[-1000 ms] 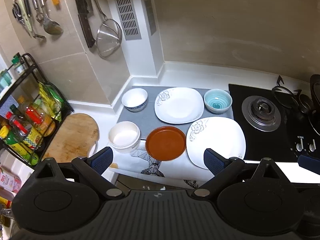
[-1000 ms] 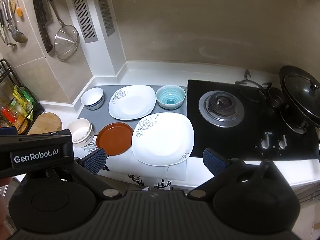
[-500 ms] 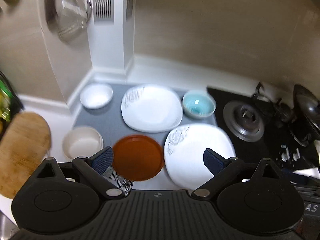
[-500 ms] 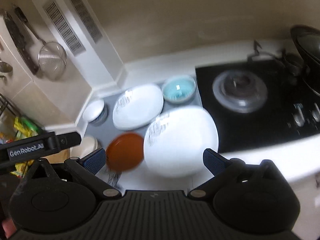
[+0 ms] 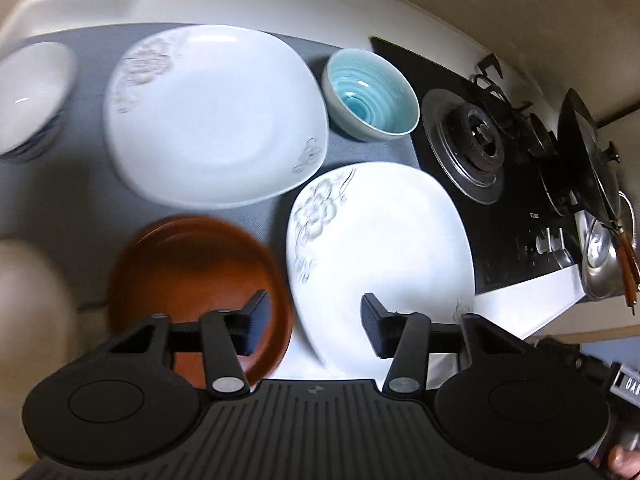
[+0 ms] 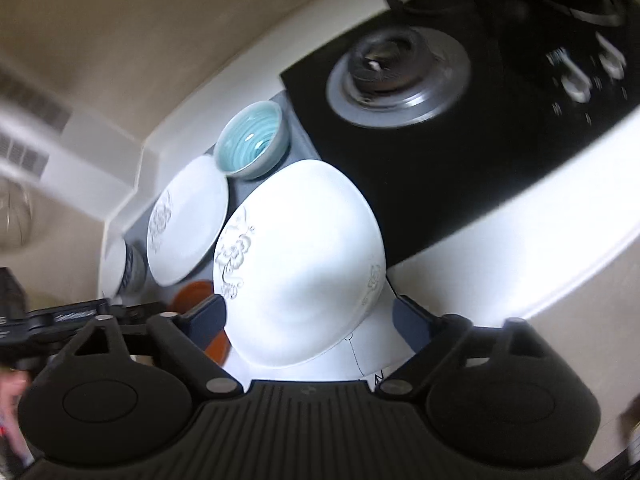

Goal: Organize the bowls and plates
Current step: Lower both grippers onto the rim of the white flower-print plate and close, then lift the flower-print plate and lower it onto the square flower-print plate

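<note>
Both grippers have dropped close over the dishes since a second ago. The left gripper [image 5: 312, 326], fingers spread and holding nothing, straddles the gap between a round glossy brown plate [image 5: 192, 264] under its left pad and a smooth white squarish plate [image 5: 384, 256] with grey flower print under its right. The right gripper [image 6: 308, 322] is spread too, that same plate [image 6: 300, 268] between its pads, contact unclear. Beyond lie a second flowered plate [image 5: 212, 116], an empty ribbed turquoise bowl [image 5: 370, 94] and an empty white bowl [image 5: 30, 92] on a grey mat [image 5: 92, 184].
</note>
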A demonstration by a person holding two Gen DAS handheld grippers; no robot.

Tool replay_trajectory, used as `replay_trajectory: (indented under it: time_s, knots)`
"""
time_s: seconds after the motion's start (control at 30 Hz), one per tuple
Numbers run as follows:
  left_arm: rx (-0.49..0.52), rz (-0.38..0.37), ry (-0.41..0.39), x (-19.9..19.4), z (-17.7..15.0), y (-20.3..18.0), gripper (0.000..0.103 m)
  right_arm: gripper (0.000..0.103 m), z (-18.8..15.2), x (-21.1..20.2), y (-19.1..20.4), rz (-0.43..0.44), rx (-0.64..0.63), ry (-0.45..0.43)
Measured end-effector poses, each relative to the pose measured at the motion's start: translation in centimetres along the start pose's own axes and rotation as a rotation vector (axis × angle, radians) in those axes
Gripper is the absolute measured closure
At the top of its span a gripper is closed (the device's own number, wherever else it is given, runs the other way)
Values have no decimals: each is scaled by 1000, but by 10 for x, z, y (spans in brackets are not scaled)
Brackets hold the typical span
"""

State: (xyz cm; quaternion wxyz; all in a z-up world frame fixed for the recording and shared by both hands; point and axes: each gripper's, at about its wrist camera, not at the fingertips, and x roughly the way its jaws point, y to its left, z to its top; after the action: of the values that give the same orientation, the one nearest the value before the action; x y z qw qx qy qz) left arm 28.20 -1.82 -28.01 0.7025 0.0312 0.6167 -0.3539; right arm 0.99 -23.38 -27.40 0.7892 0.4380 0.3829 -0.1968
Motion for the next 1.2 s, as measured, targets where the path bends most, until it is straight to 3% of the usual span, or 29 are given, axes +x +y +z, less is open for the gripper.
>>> replay_trajectory:
  time_s: [0.07,0.1,0.17,0.37,0.43,0.53,0.63,0.77,0.83,0.9,1.07,1.2]
  knots:
    - [90,29,-5,17,11,-8,52,25,-1,6,-13,30,56,1]
    - [111,62,-11,25,15,-9,52,36,-1,9,-19,33,65,2]
    - [132,111,-16,38,19,-8,54,44,3,17,-27,8,67,5]
    - [119,41,64,60,30,-5,71,44,20,39,-53,84,143,28]
    - [132,59,75,66,32,-8,76,44,26,45,-51,126,117,64]
    - [115,104,97,78,38,-6,79,44,38,54,-51,174,106,96]
    - [69,58,113,80,43,0,80,44,52,61,-57,182,140,99]
    - [45,43,157,92,42,1,78,44,60,79,-56,168,83,140]
    - [45,29,149,94,41,2,78,48,58,90,-53,164,44,171]
    - [49,23,163,94,40,3,78,59,54,97,-49,159,21,187]
    - [35,-26,199,88,28,10,78,69,47,97,-46,149,-12,173]
    - [100,-58,273,91,18,9,78,72,48,95,-52,152,-32,209]
